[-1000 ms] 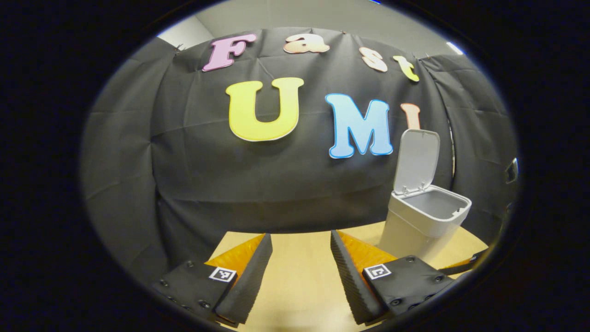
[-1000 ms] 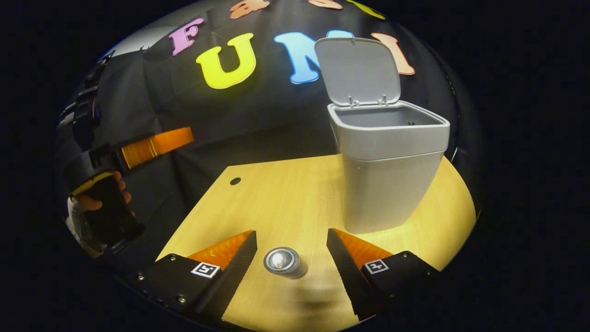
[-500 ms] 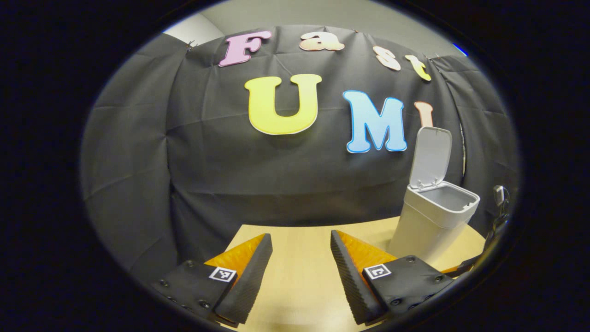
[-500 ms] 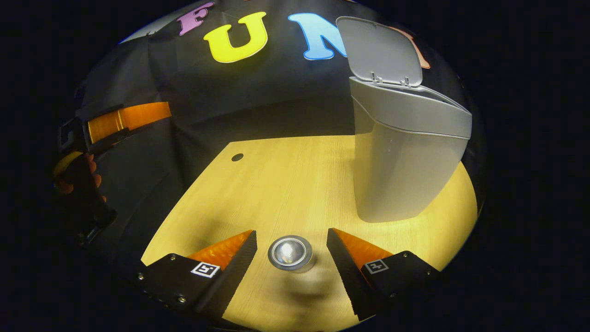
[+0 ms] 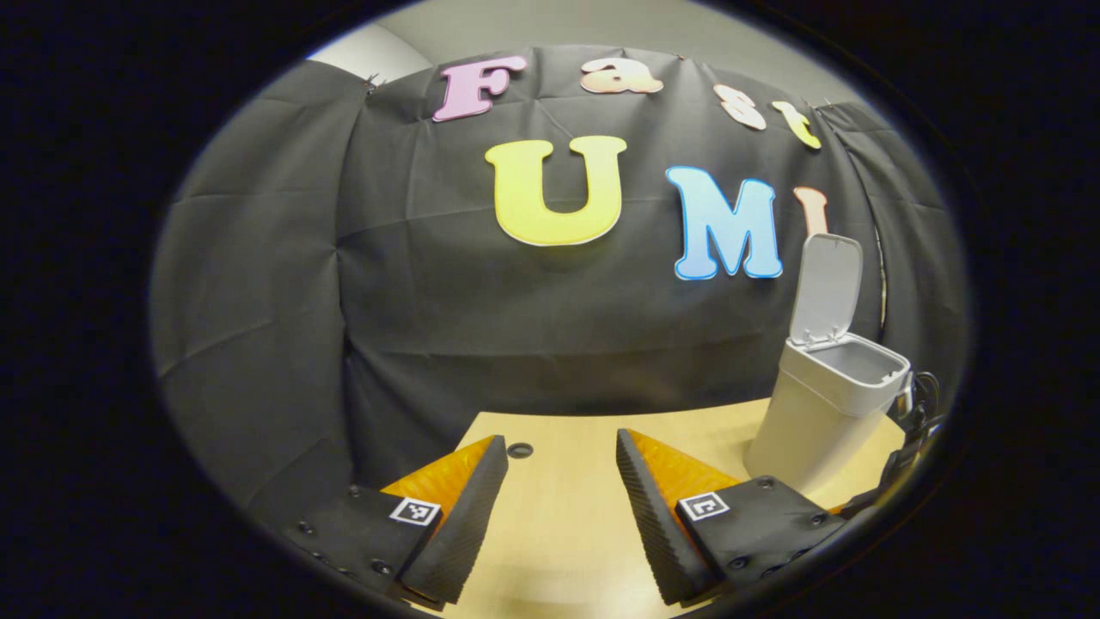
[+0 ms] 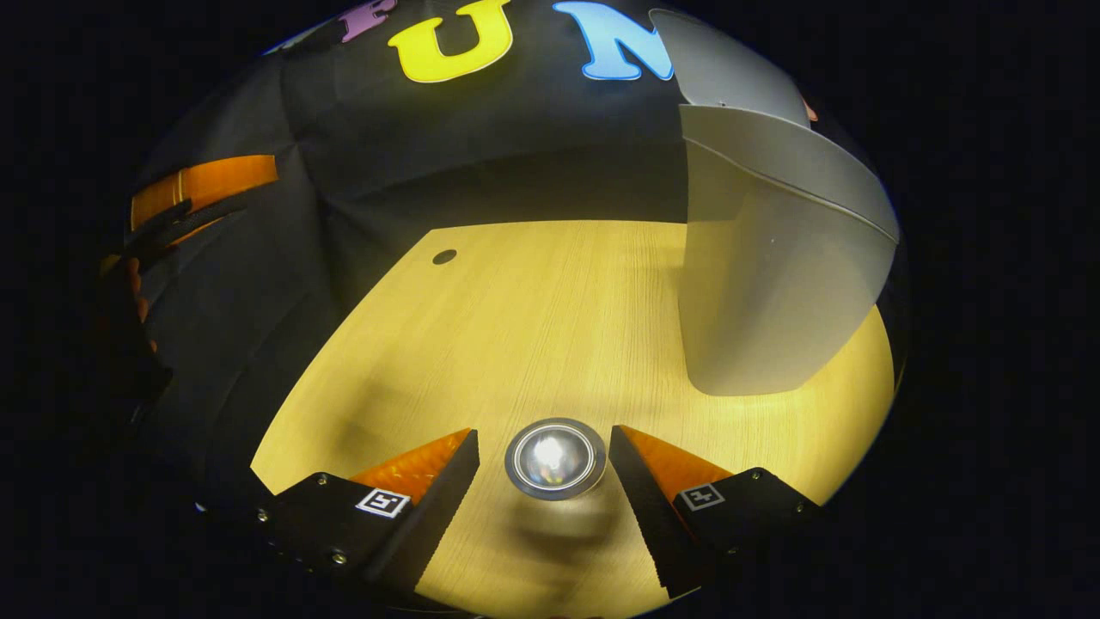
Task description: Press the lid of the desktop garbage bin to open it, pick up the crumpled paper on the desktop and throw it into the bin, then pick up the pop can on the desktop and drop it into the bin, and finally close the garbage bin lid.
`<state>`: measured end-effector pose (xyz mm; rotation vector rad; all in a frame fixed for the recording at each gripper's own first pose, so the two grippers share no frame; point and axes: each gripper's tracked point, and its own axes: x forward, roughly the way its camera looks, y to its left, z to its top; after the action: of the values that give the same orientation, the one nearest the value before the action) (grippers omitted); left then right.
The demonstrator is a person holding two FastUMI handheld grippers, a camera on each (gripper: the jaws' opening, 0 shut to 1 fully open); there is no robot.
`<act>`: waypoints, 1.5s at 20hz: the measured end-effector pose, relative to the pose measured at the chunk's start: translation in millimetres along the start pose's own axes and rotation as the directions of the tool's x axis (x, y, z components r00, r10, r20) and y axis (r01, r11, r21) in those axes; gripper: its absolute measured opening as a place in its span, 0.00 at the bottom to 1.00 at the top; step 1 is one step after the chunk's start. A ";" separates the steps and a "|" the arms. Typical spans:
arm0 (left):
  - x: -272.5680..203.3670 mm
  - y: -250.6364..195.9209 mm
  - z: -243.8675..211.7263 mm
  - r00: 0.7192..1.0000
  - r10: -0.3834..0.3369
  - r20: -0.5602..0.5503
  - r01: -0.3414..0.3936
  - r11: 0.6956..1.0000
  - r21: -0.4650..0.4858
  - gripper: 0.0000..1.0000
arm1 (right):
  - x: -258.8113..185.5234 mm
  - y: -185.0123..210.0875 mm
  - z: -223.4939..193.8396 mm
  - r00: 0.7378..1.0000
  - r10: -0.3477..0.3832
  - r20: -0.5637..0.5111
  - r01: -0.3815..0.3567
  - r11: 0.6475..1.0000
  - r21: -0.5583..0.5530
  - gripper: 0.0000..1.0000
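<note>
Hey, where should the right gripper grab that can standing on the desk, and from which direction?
Grip the can on its round side wall just below the rim, coming straight down from above. It stands upright, top end facing the right gripper, whose open fingers already sit on either side.

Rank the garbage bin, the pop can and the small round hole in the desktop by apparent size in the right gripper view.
1. garbage bin, largest by far.
2. pop can, though its nearness to the camera enlarges it.
3. hole, smallest, and farther off.
</note>
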<state>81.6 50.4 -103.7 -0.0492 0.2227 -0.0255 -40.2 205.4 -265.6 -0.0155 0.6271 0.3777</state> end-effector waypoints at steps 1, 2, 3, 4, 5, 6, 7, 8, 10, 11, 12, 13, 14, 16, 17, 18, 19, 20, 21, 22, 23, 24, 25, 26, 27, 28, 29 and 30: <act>0.0 3.0 -1.2 1.000 0.006 -0.002 -0.006 1.000 -0.002 0.86 | 2.5 0.2 -0.7 1.000 0.000 -0.006 0.000 1.000 -0.004 0.98; -0.6 6.5 -2.8 1.000 0.012 -0.004 -0.012 1.000 -0.003 0.86 | 4.1 0.0 -3.1 1.000 0.000 -0.013 0.000 1.000 -0.009 0.98; -0.7 9.5 -4.4 1.000 0.018 -0.006 -0.018 1.000 -0.005 0.86 | 6.1 0.3 -3.2 1.000 -0.002 -0.018 0.002 1.000 -0.013 0.98; -0.3 12.1 -5.9 1.000 0.022 -0.008 -0.022 1.000 -0.007 0.86 | 7.7 -0.1 -5.1 1.000 -0.005 -0.024 0.004 1.000 -0.016 0.98; 0.4 14.0 -6.8 1.000 0.025 -0.011 -0.026 1.000 -0.009 0.86 | 9.5 0.1 -7.9 1.000 -0.007 -0.031 0.006 1.000 -0.020 0.98; 1.1 15.1 -7.8 1.000 0.027 -0.013 -0.027 1.000 -0.011 0.86 | 11.4 -0.5 -9.3 0.999 -0.011 -0.038 0.010 1.000 -0.025 0.98; 2.6 15.1 -8.3 1.000 0.028 -0.014 -0.028 1.000 -0.012 0.83 | 12.8 -2.2 -11.4 0.999 -0.016 -0.045 0.015 0.999 -0.030 0.98; 2.9 15.7 -8.9 0.999 0.029 -0.015 -0.029 0.999 -0.013 0.81 | 14.0 -4.1 -12.7 0.998 -0.021 -0.051 0.019 0.999 -0.033 0.98; 4.4 17.2 -11.1 0.999 0.030 -0.016 -0.030 0.999 -0.021 0.86 | 15.3 -6.0 -15.5 0.998 -0.029 -0.063 0.027 0.999 -0.034 0.98; 5.1 17.4 -13.1 0.999 0.029 -0.019 -0.030 0.999 -0.024 0.86 | 15.3 -6.8 -16.0 0.997 -0.037 -0.068 0.034 0.999 -0.039 0.98; 6.3 17.1 -14.3 0.999 0.028 -0.021 -0.029 0.999 -0.027 0.86 | 15.9 -8.5 -17.4 0.997 -0.040 -0.072 0.037 0.998 -0.044 0.95; 7.3 17.4 -15.6 0.999 0.027 -0.023 -0.028 0.999 -0.029 0.86 | 16.3 -8.4 -15.6 0.997 -0.044 -0.071 0.041 0.998 -0.049 0.89; 8.3 17.1 -15.7 0.999 0.026 -0.024 -0.027 0.999 -0.030 0.86 | 16.9 -9.8 -17.8 0.996 -0.051 -0.072 0.046 0.997 -0.060 0.87; 10.6 17.0 -16.5 0.999 0.022 -0.026 -0.022 0.999 -0.029 0.86 | 14.1 -11.2 -11.9 0.997 -0.061 -0.049 0.057 0.995 -0.076 0.86; 11.0 16.5 -17.4 0.999 0.018 -0.027 -0.019 0.999 -0.027 0.86 | 11.4 -10.3 -7.3 0.998 -0.061 -0.034 0.059 0.995 -0.077 0.86; 12.5 15.6 -17.9 0.999 0.015 -0.029 -0.016 1.000 -0.026 0.86 | 9.6 -8.8 -3.3 0.998 -0.058 -0.020 0.056 0.996 -0.071 0.86; 13.9 15.0 -18.1 0.999 0.012 -0.030 -0.013 1.000 -0.025 0.86 | 6.3 -8.6 3.2 0.998 -0.055 -0.004 0.055 0.997 -0.061 0.86; 15.3 13.0 -18.0 1.000 0.009 -0.030 -0.009 1.000 -0.025 0.86 | 4.5 -8.7 10.0 0.998 -0.054 0.010 0.054 0.997 -0.054 0.86; 15.3 11.5 -17.6 1.000 0.005 -0.029 -0.006 1.000 -0.026 0.86 | 1.6 -10.5 17.2 0.998 -0.056 0.023 0.057 0.997 -0.049 0.86; 15.4 9.4 -17.7 1.000 0.001 -0.029 -0.002 1.000 -0.026 0.86 | -0.7 -10.4 22.2 0.998 -0.058 0.038 0.059 0.997 -0.046 0.86; 15.9 8.1 -17.0 1.000 -0.004 -0.029 0.003 1.000 -0.027 0.86 | -4.5 -10.0 28.0 0.997 -0.057 0.050 0.059 0.997 -0.042 0.86; 16.8 4.9 -16.5 1.000 -0.009 -0.030 0.008 1.000 -0.029 0.86 | -9.3 -9.7 34.7 0.996 -0.055 0.067 0.057 0.998 -0.034 0.86; 18.0 1.9 -17.1 0.999 -0.014 -0.032 0.013 0.999 -0.030 0.86 | -13.4 -11.0 42.9 0.995 -0.052 0.084 0.054 0.998 -0.026 0.86; 18.7 -1.0 -17.3 0.999 -0.019 -0.032 0.018 0.999 -0.030 0.86 | -16.7 -11.6 51.7 0.994 -0.049 0.101 0.051 0.998 -0.019 0.86; 18.8 -2.9 -16.4 0.999 -0.023 -0.032 0.022 0.999 -0.029 0.86 | -20.9 -12.7 61.8 0.991 -0.049 0.122 0.051 0.999 -0.014 0.86; 18.6 -5.2 -16.2 0.999 -0.028 -0.030 0.027 0.999 -0.028 0.86 | -25.7 -12.6 70.0 0.989 -0.047 0.141 0.049 0.999 -0.010 0.86; 18.8 -6.9 -15.7 0.999 -0.032 -0.028 0.031 0.999 -0.025 0.86 | -30.3 -12.5 79.3 0.986 -0.046 0.161 0.048 0.999 -0.009 0.86; 19.2 -9.0 -14.5 0.999 -0.036 -0.027 0.035 0.999 -0.022 0.86 | -34.9 -12.4 89.2 0.982 -0.046 0.183 0.048 0.999 -0.009 0.86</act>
<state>96.9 40.1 -121.6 -0.0747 0.2495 -0.0590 -11.0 193.3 -174.3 -0.0083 0.4422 0.3335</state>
